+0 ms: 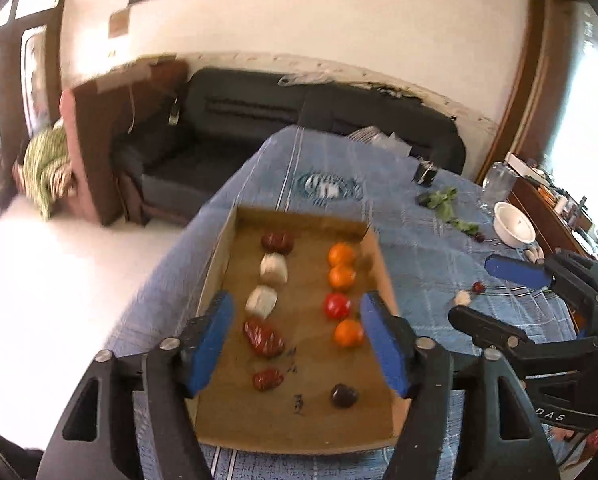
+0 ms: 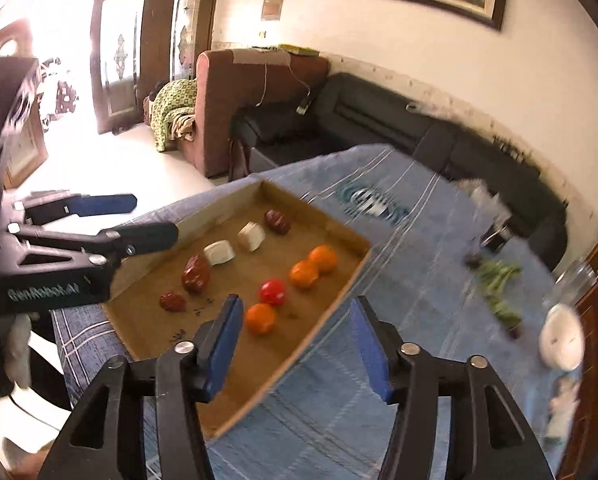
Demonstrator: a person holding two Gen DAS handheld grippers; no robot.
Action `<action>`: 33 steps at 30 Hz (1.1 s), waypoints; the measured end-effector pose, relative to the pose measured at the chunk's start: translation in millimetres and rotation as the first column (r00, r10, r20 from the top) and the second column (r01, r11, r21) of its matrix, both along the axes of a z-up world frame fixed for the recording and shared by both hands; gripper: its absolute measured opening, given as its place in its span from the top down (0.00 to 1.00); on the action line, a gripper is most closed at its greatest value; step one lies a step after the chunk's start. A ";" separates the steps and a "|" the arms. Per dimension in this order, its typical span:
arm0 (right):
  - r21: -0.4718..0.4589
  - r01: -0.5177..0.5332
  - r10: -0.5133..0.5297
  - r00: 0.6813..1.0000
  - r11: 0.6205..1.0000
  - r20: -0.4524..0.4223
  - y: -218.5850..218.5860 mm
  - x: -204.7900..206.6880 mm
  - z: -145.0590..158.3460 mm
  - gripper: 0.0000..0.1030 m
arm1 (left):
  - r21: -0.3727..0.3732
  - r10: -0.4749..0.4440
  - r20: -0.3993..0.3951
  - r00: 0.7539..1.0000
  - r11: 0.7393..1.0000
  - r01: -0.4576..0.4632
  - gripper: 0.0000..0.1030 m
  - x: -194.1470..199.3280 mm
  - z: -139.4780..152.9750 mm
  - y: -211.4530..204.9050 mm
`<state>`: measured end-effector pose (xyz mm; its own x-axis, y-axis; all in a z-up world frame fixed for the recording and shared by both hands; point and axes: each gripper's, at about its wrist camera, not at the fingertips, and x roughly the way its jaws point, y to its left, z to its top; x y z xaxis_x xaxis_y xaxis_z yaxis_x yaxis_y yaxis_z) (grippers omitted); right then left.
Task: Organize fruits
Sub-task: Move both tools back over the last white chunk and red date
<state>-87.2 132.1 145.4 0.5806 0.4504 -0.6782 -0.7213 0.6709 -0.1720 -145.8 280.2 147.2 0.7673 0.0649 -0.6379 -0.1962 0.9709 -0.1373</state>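
A shallow cardboard tray (image 1: 219, 256) lies on the blue checked cloth (image 1: 427, 264) and holds two rows of fruit. Its left row has dark red pieces (image 1: 263, 338) and two white ones (image 1: 274, 270). The right row has oranges (image 1: 341, 255), a red fruit (image 1: 337, 306) and a dark purple one (image 1: 343, 395). My left gripper (image 1: 298, 312) hovers open above the tray's near half, nothing between its blue pads. My right gripper (image 2: 297, 312) is also open and empty, above the tray's right edge (image 2: 339, 296). Each gripper shows in the other's view: right gripper (image 1: 495, 300), left gripper (image 2: 147, 220).
Loose on the cloth right of the tray lie a small white piece (image 1: 463, 298) and a dark red one (image 1: 478, 287). Farther right are green leaves (image 1: 445, 202), a white bowl (image 1: 515, 229) and a glass jar (image 1: 497, 178). A dark sofa (image 1: 259, 120) stands behind the table.
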 end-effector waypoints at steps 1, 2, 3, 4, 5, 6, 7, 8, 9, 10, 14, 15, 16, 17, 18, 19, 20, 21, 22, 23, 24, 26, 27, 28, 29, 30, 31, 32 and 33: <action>0.002 0.000 0.000 1.000 1.000 0.011 -3.6 -0.8 3.7 0.32 | 0.012 -0.012 0.009 1.000 1.000 0.012 0.30 -0.2 6.0 -5.2; 0.006 0.000 -0.001 1.000 1.000 0.019 -6.4 -2.5 5.5 0.29 | 0.017 -0.023 0.012 1.000 1.000 0.023 0.30 0.6 9.0 -9.2; 0.012 0.003 -0.003 1.000 1.000 0.024 -10.4 -3.7 6.0 0.26 | 0.016 -0.031 0.013 0.999 0.999 0.031 0.30 1.2 10.2 -11.7; 0.022 0.007 -0.008 1.000 1.000 0.024 -14.7 -4.4 4.6 0.25 | 0.008 -0.041 0.013 0.999 0.999 0.041 0.30 2.0 9.2 -15.8; 0.038 0.014 -0.015 1.000 0.999 0.012 -21.3 -4.0 -0.5 0.25 | -0.005 -0.050 0.009 0.999 0.999 0.050 0.30 2.4 5.7 -19.9; 0.047 0.019 -0.020 1.000 0.999 0.001 -25.6 -4.2 -4.3 0.25 | -0.017 -0.057 0.003 0.998 0.998 0.057 0.30 2.6 1.7 -23.0; 0.057 0.030 -0.029 0.999 0.998 -0.014 -31.6 -2.6 -11.6 0.25 | -0.031 -0.066 -0.007 0.998 0.997 0.065 0.30 4.4 -3.6 -27.1; 0.071 0.049 -0.046 0.998 0.996 -0.033 -40.2 -1.2 -21.4 0.25 | -0.048 -0.075 -0.018 0.997 0.996 0.074 0.30 6.2 -11.2 -31.8; 0.084 0.062 -0.058 0.997 0.995 -0.048 -47.4 -1.3 -27.4 0.24 | -0.065 -0.081 -0.027 0.996 0.995 0.079 0.30 8.0 -17.4 -35.0; 0.100 0.078 -0.072 0.995 0.992 -0.068 -56.0 0.6 -34.6 0.24 | -0.086 -0.088 -0.036 0.995 0.993 0.084 0.30 10.3 -24.1 -38.6; 0.163 0.201 -0.188 0.978 0.966 -0.093 -100.4 12.8 -60.4 0.24 | -0.171 -0.103 -0.073 0.992 0.981 0.089 0.30 23.9 -52.6 -55.6; 0.171 0.241 -0.229 0.970 0.955 -0.087 -111.2 16.4 -64.6 0.24 | -0.183 -0.107 -0.079 0.991 0.979 0.092 0.30 26.6 -57.2 -60.2; 0.182 0.285 -0.272 0.958 0.941 -0.091 -124.9 21.5 -68.5 0.24 | -0.195 -0.115 -0.082 0.990 0.976 0.097 0.30 30.2 -62.2 -67.5; 0.199 0.321 -0.304 0.946 0.926 -0.110 -138.9 26.6 -71.2 0.24 | -0.201 -0.121 -0.084 0.989 0.974 0.102 0.30 32.4 -64.9 -73.1; 0.218 0.350 -0.328 0.935 0.911 -0.133 -150.7 30.2 -73.3 0.25 | -0.205 -0.131 -0.084 0.988 0.972 0.111 0.30 35.3 -67.7 -80.8; 0.238 0.382 -0.352 0.922 0.893 -0.159 -164.7 34.6 -74.8 0.25 | -0.207 -0.138 -0.085 0.987 0.971 0.118 0.30 37.2 -69.6 -86.0; 0.252 0.407 -0.372 0.911 0.878 -0.176 -176.5 38.1 -76.0 0.25 | -0.208 -0.153 -0.089 0.984 0.969 0.132 0.30 41.5 -71.9 -96.0; 0.258 0.427 -0.389 0.902 0.866 -0.187 -186.8 41.5 -77.1 0.25 | -0.207 -0.161 -0.090 0.983 0.968 0.140 0.30 44.2 -73.8 -102.2; 0.260 0.447 -0.408 0.893 0.856 -0.192 -196.5 44.0 -78.6 0.25 | -0.204 -0.174 -0.094 0.980 0.967 0.152 0.30 47.6 -75.3 -110.7; 0.261 0.463 -0.424 0.885 0.847 -0.193 -204.4 45.4 -80.0 0.25 | -0.198 -0.191 -0.099 0.977 0.966 0.168 0.30 52.6 -77.3 -122.0; 0.263 0.474 -0.435 0.879 0.840 -0.194 -211.5 46.2 -80.8 0.25 | -0.193 -0.199 -0.102 0.975 0.965 0.177 0.30 54.9 -78.2 -128.0; 0.265 0.494 -0.455 0.868 0.828 -0.199 -223.0 49.1 -82.7 0.25 | -0.175 -0.224 -0.113 0.968 0.964 0.202 0.30 62.6 -82.1 -147.6; 0.266 0.502 -0.462 0.864 0.823 -0.202 -227.8 50.6 -84.0 0.25 | -0.163 -0.231 -0.116 0.966 0.964 0.211 0.30 65.0 -83.6 -155.2; 0.267 0.507 -0.466 0.861 0.820 -0.203 -230.0 50.9 -84.0 0.25 | -0.143 -0.234 -0.118 0.965 0.966 0.217 0.30 68.2 -84.5 -163.9; 0.267 0.511 -0.471 0.859 0.817 -0.202 -233.2 50.7 -84.7 0.25 | -0.122 -0.235 -0.120 0.965 0.968 0.220 0.30 70.2 -85.1 -170.2; 0.267 0.515 -0.475 0.856 0.815 -0.201 -235.7 51.2 -85.0 0.25 | -0.100 -0.233 -0.122 0.965 0.970 0.222 0.30 71.7 -85.5 -176.2; 0.267 0.518 -0.478 0.855 0.813 -0.201 -238.6 52.5 -86.4 0.25 | -0.072 -0.230 -0.124 0.965 0.972 0.223 0.30 73.4 -86.2 -184.2; 0.267 0.520 -0.481 0.853 0.811 -0.202 -240.2 53.0 -87.7 0.25 | -0.056 -0.228 -0.125 0.966 0.973 0.222 0.30 74.8 -86.2 -188.1; 0.266 0.524 -0.484 0.851 0.809 -0.203 -243.0 53.9 -88.9 0.25 | -0.041 -0.226 -0.127 0.966 0.974 0.222 0.30 76.6 -86.2 -191.3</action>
